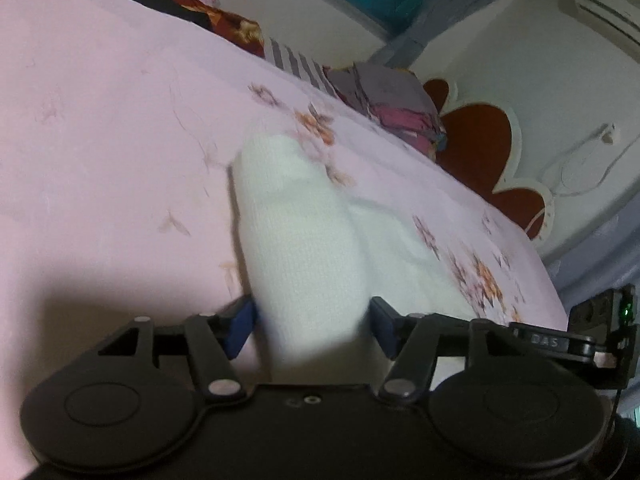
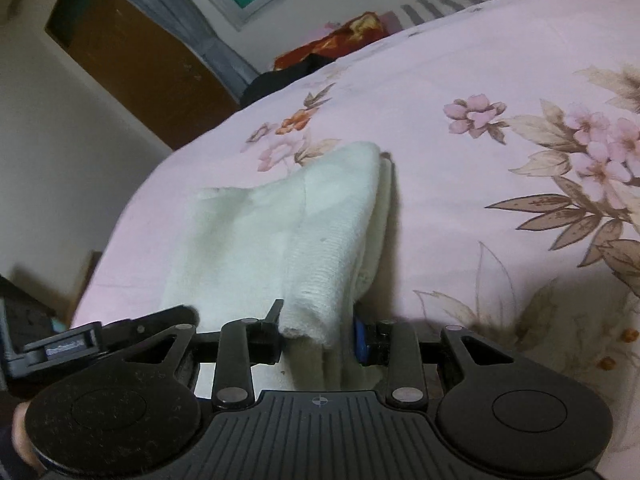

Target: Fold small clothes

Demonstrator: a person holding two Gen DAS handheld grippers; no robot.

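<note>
At the centre of both views a white knitted garment (image 1: 296,216) lies on the pink floral bed (image 1: 100,120). The left gripper (image 1: 312,326) stands spread, cloth between its blue pads (image 1: 240,326) without being squeezed. The right gripper (image 2: 316,330) pinches the garment's edge at lower centre.

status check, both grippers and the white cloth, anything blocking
Left gripper open, white cloth loose between jaws. Right gripper shut on cloth. Cloth folded over on bedsheet. Nothing blocking.
</note>
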